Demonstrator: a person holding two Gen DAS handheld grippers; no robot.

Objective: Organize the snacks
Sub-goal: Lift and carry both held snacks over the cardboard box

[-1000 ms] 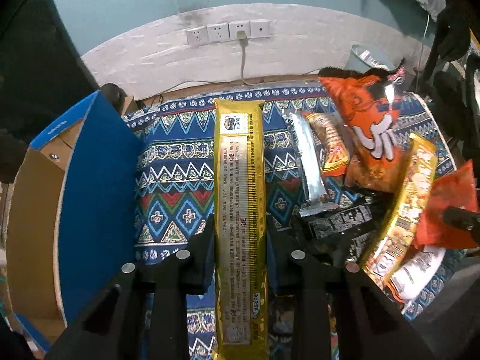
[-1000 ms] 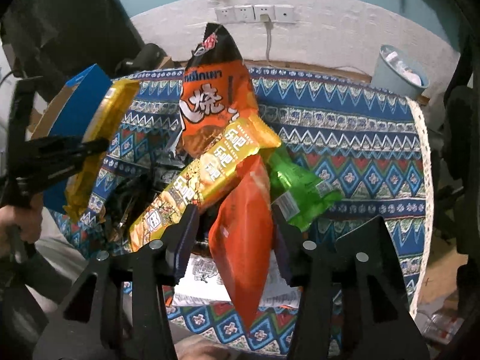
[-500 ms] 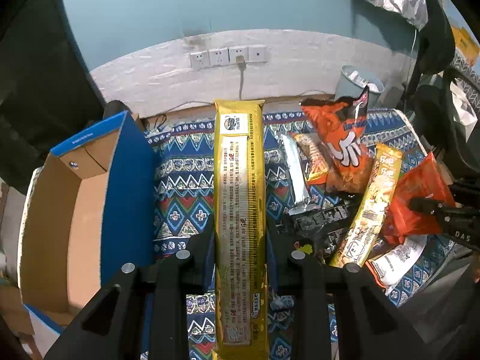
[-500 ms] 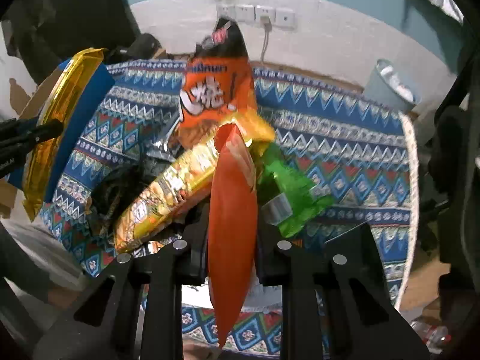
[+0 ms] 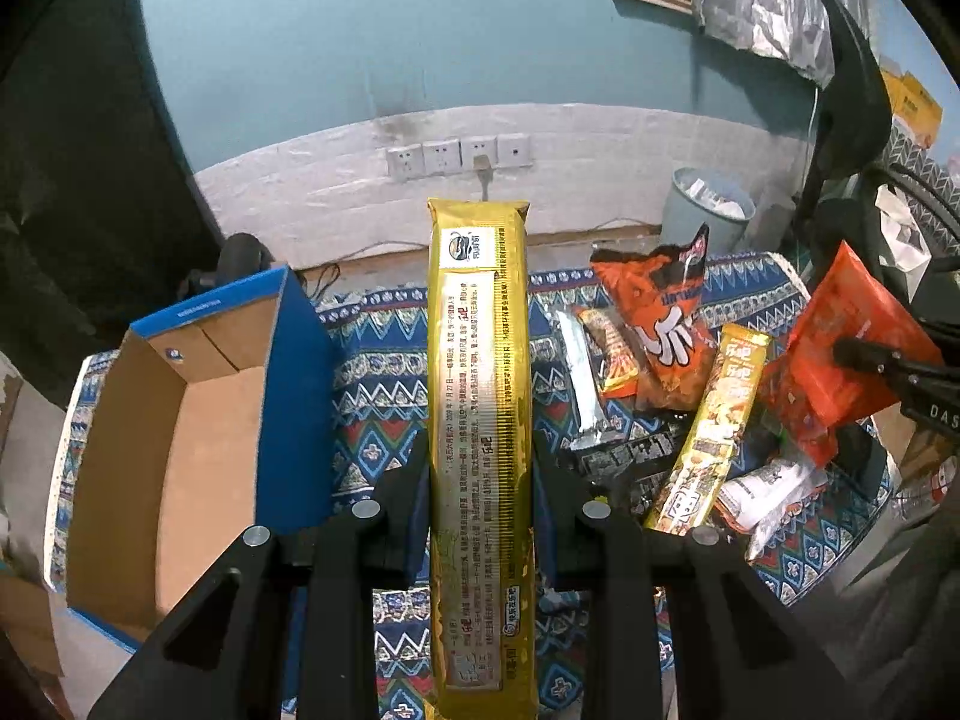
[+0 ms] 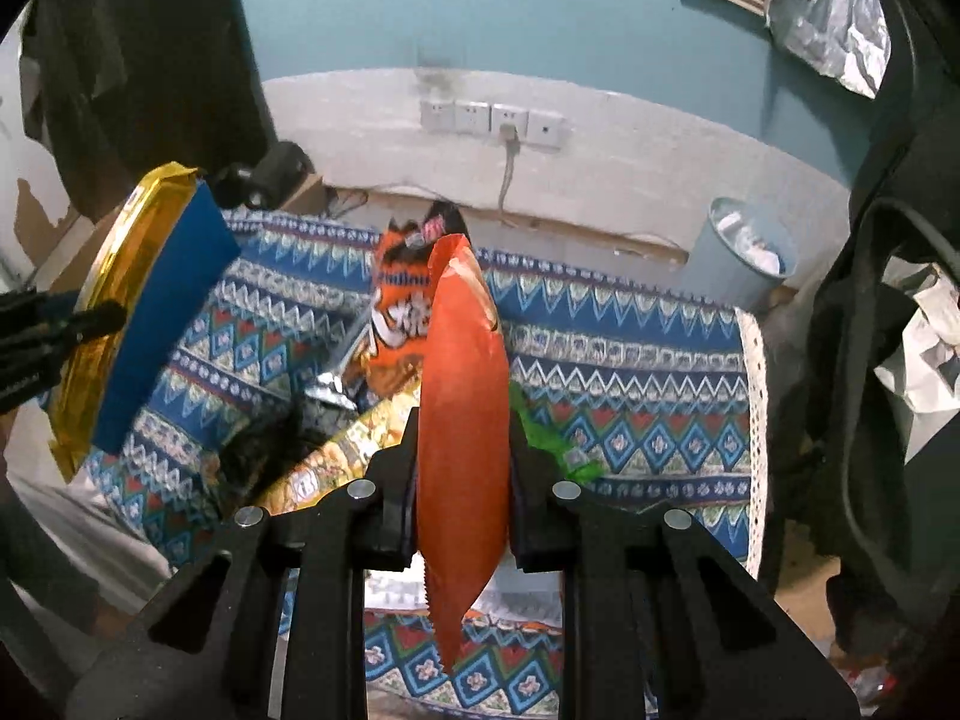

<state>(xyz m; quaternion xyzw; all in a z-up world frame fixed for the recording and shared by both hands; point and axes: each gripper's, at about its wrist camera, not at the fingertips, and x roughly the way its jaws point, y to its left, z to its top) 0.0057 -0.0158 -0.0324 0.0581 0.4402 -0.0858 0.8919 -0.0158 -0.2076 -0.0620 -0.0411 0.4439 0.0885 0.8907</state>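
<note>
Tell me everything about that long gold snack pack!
The long gold snack pack is a slim, shiny foil wrapper with a crimped top seal, a small round logo near the top and a pale label strip of tiny print down its length. It is lifted off the patterned cloth, clamped near its lower half by the shut left gripper, pointing away from the camera. In the right wrist view it hangs beside the blue cardboard box.

Open box (image 5: pixel 180 450) sits on patterned cloth (image 5: pixel 384 372) at left; snack pile (image 5: pixel 678 396) on cloth at right. Long pkt (image 5: pixel 480 420) held above cloth btwn them. Bin (image 5: pixel 702 222) & wall sockets (image 5: pixel 459 153) behind.
</note>
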